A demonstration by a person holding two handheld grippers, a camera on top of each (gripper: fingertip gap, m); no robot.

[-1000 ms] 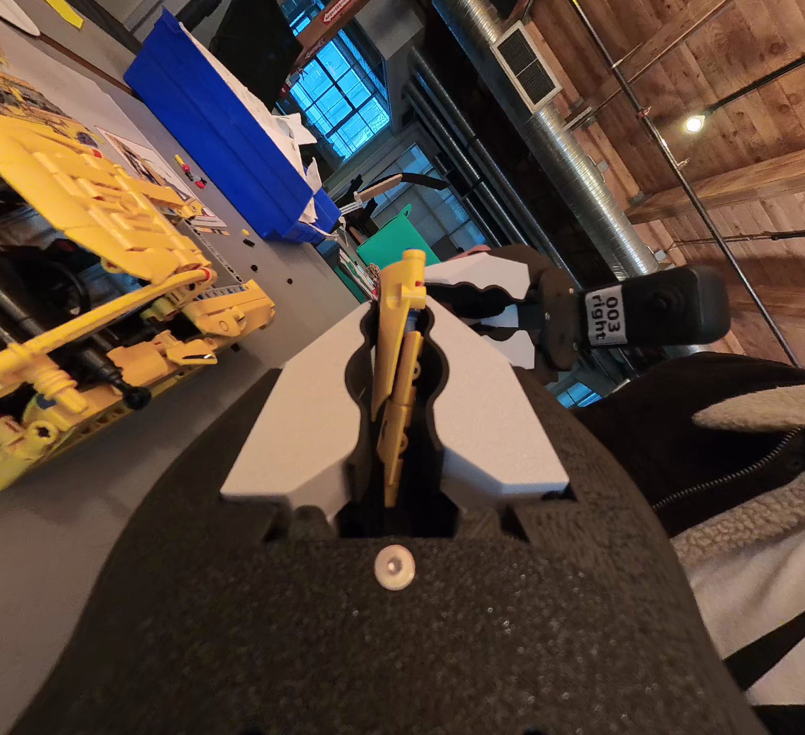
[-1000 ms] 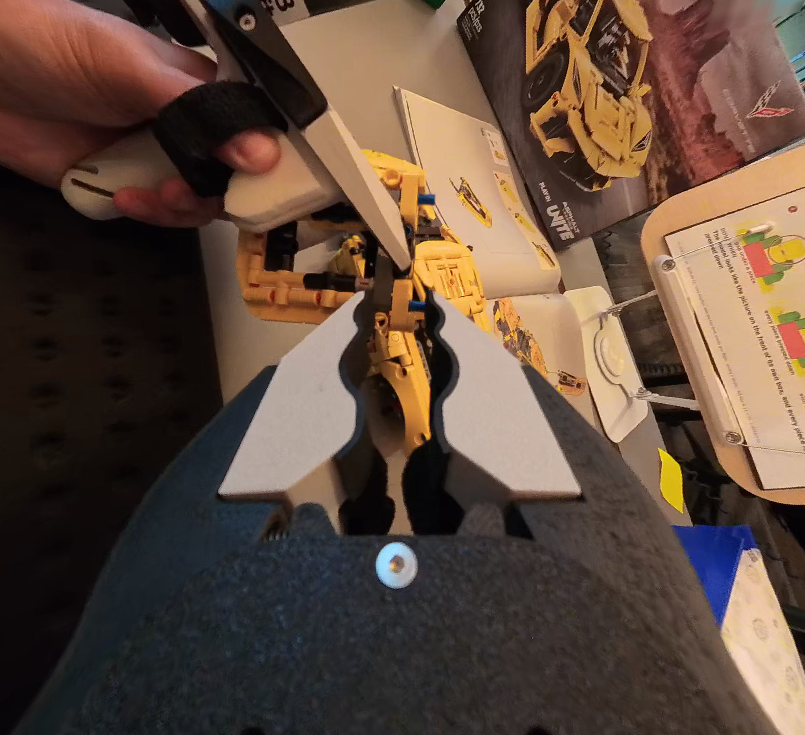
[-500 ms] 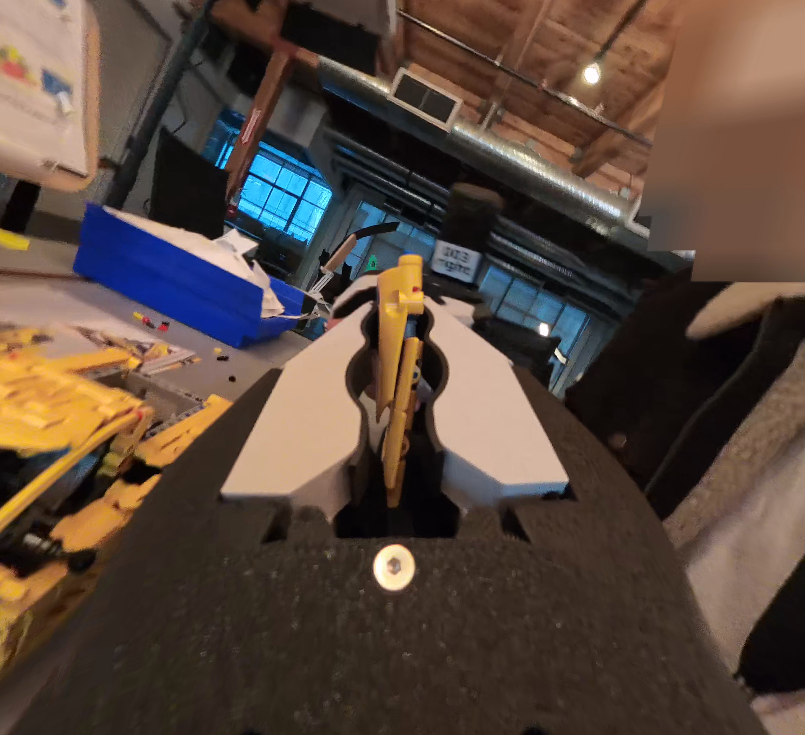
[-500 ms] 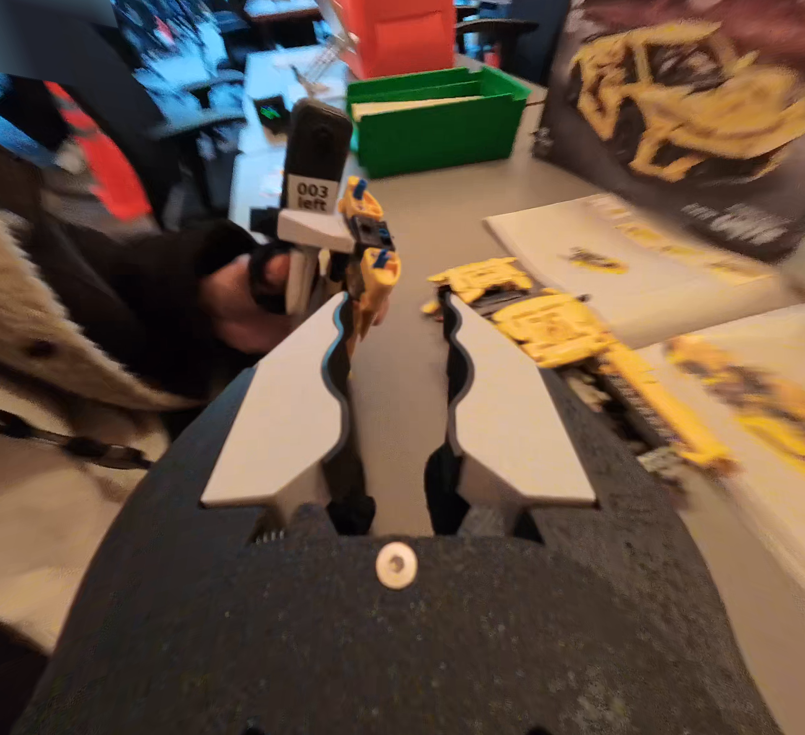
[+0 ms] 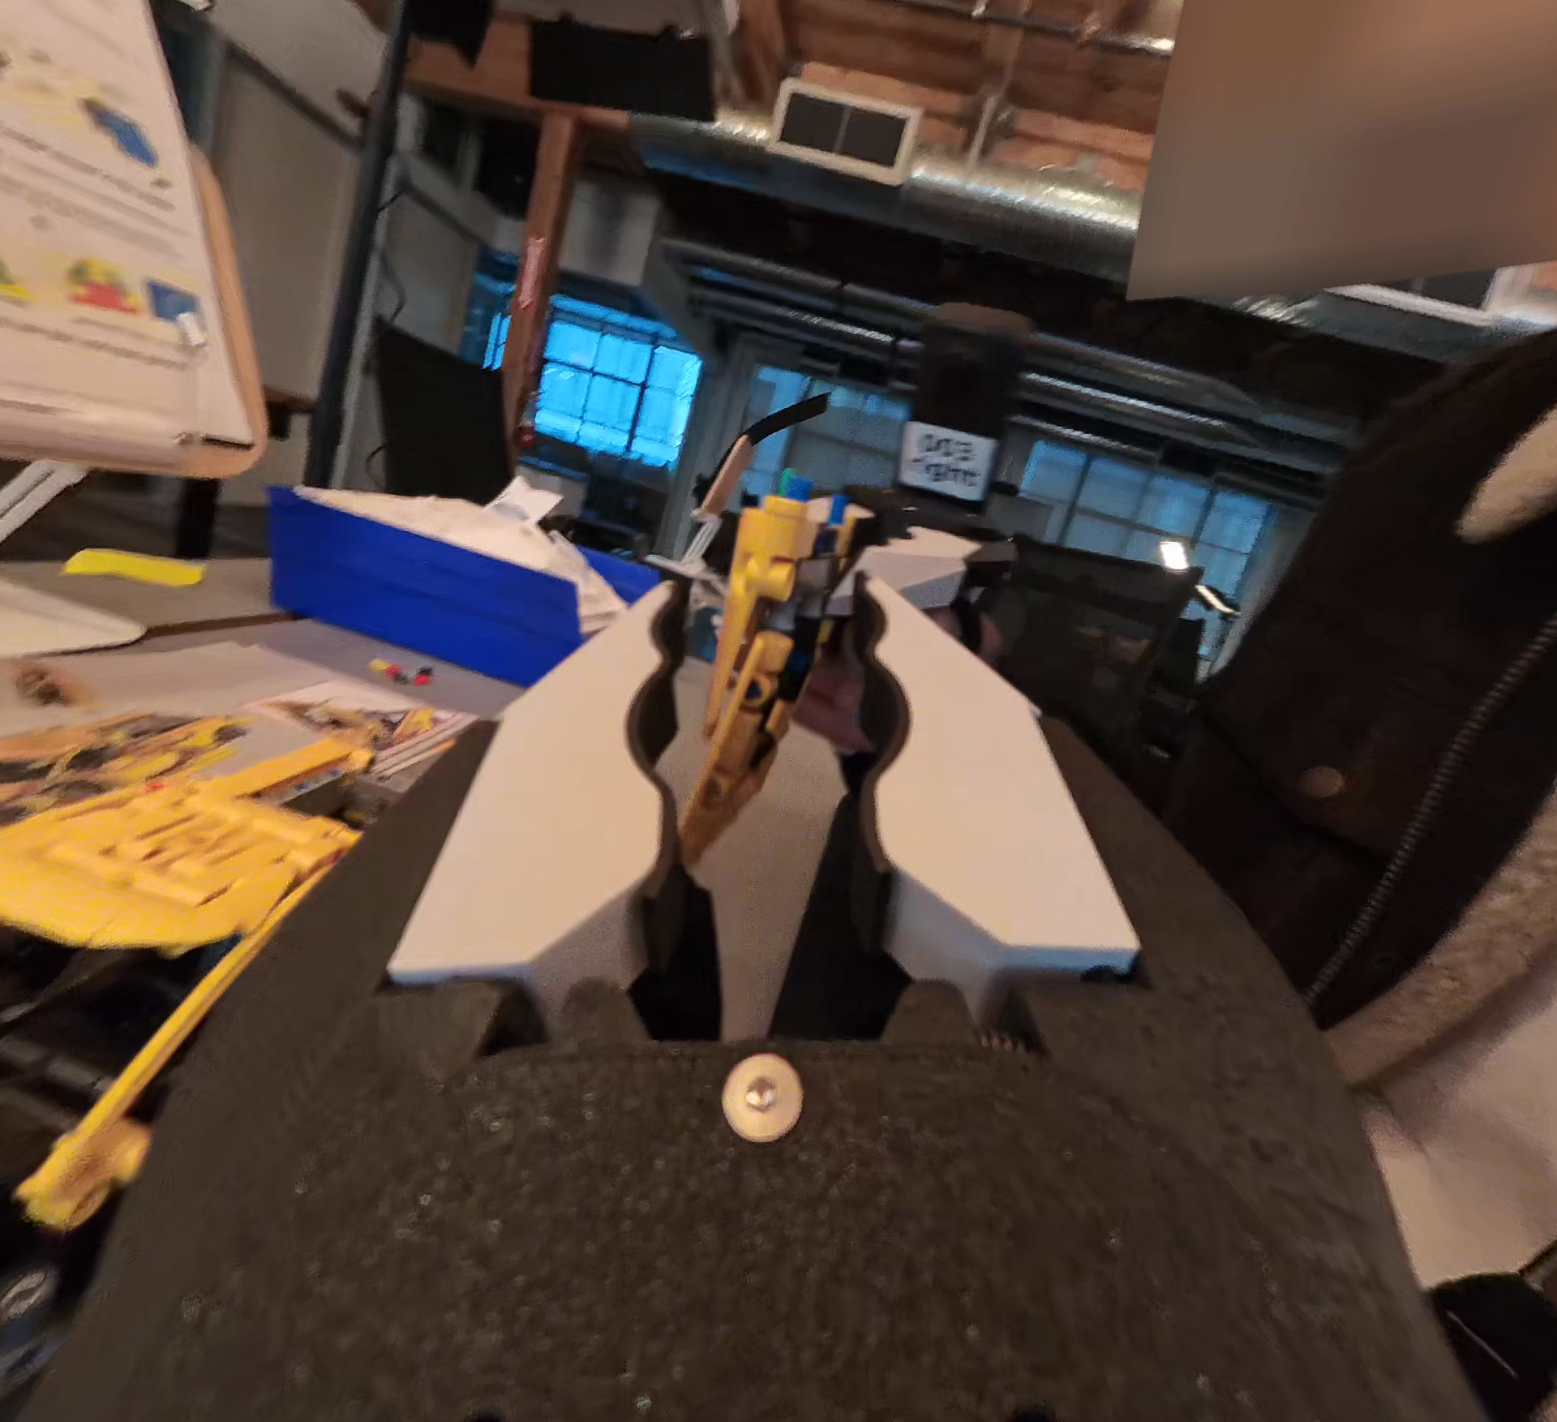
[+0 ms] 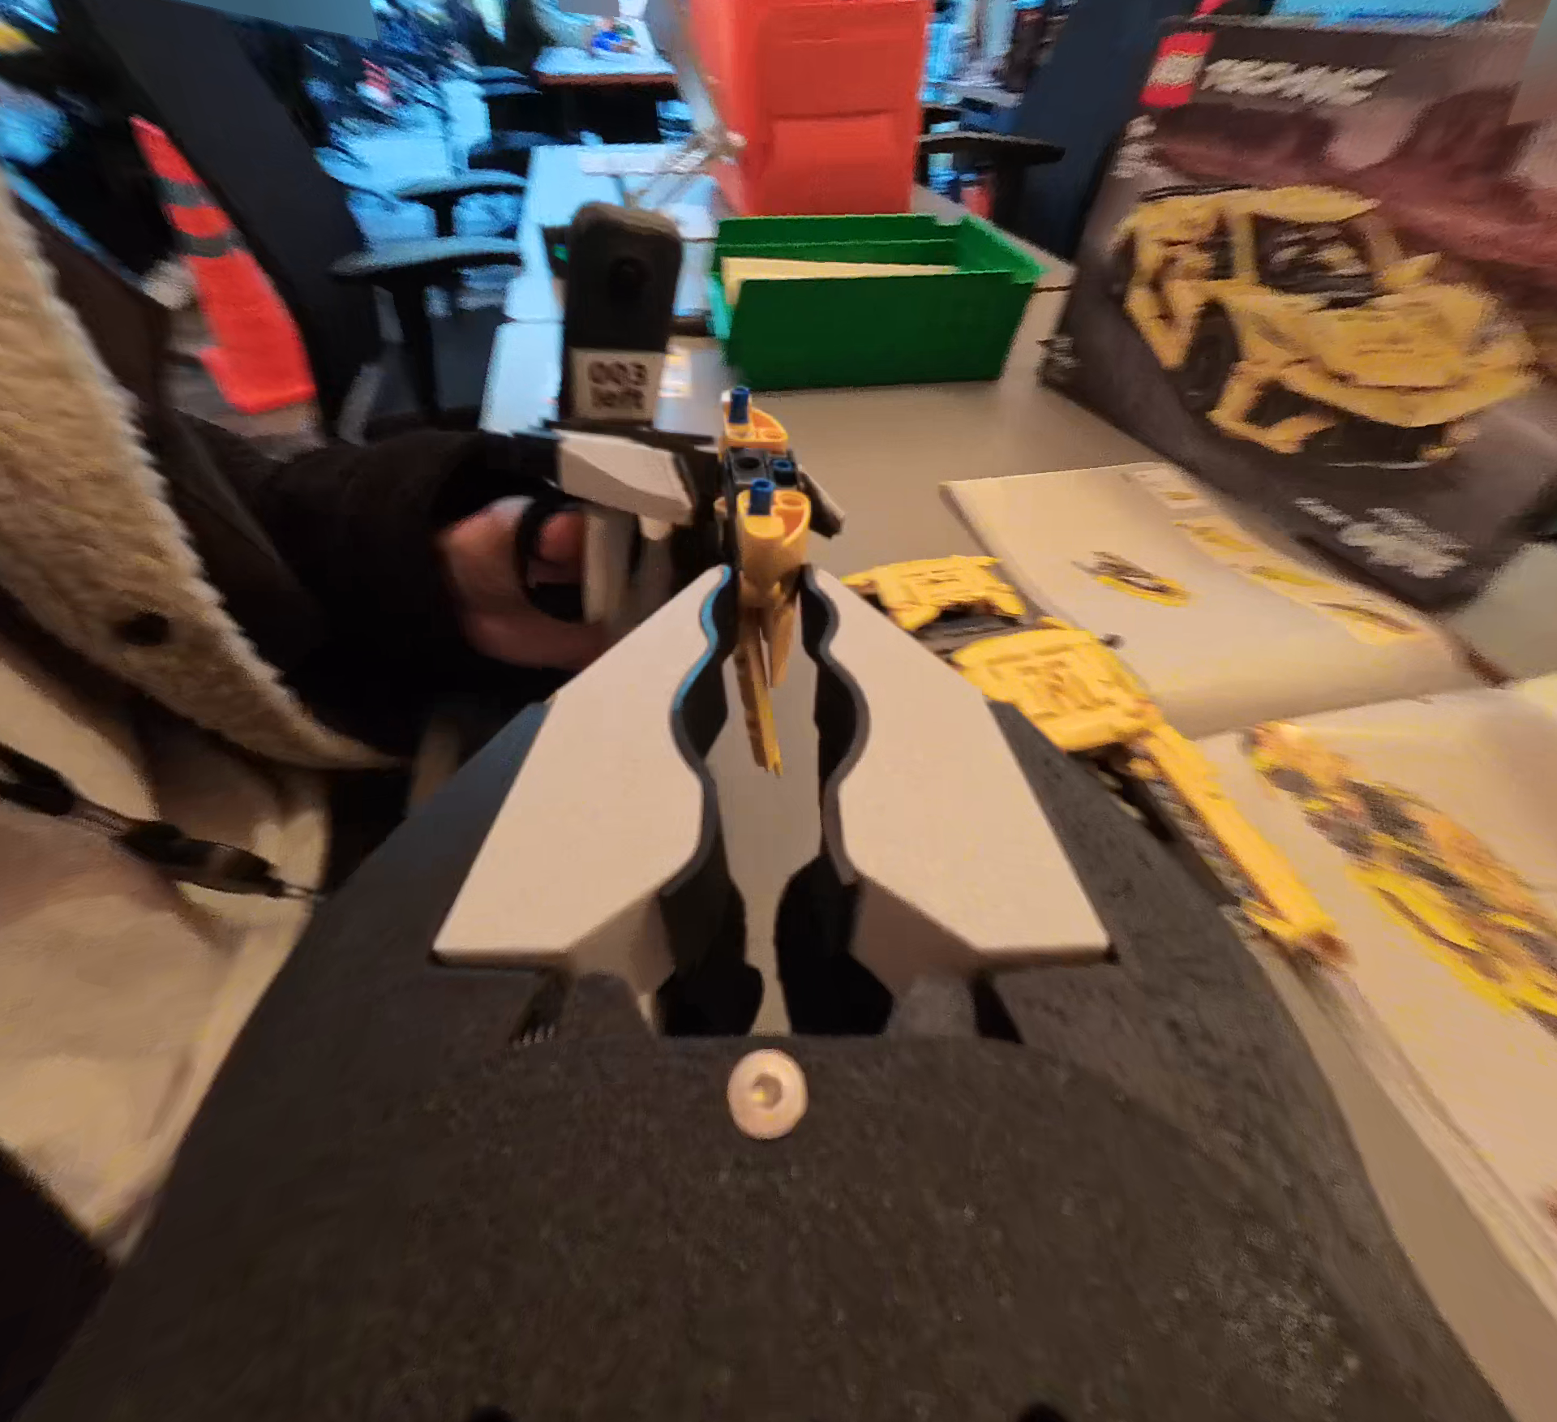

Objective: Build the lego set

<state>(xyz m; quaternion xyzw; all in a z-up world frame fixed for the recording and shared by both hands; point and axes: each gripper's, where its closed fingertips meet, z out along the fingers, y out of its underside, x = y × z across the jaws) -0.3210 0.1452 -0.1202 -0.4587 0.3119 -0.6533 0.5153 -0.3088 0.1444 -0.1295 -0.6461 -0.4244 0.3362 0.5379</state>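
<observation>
**Yellow sub-assembly hangs between two grippers above the bench**

The yellow sub-assembly (image 6: 765, 606), a slim Technic piece with blue pins (image 6: 740, 404) and a black block at its far end, is up in the air over the bench (image 6: 885, 454), touching nothing below. The right gripper (image 6: 765, 581) has its jaws drawn in against the piece's sides near their tips, and that looks to be what carries it. The left gripper (image 5: 762, 598) faces it from the other way with its jaws apart; the piece stands tilted in the gap, clear of both pads.

The hold looks thin to me. The piece is gripped only by the tips, so it could swing or slip out, and it would drop towards the part-built yellow car (image 6: 1053, 682) lying just below. The open left jaws still flank it, so a crooked pull-back could snag it and twist it loose or pop a pin.

Beside the car lie an open instruction booklet (image 6: 1179, 598) and a few small loose pieces (image 5: 403, 674). The set's box (image 6: 1306, 286) stands behind them.

A blue bin (image 5: 421, 598) holds crumpled white paper or bags. A green bin (image 6: 868, 320) holds something flat and pale. Behind it stands an orange bag (image 6: 809, 75), and I cannot see what is inside.
</observation>
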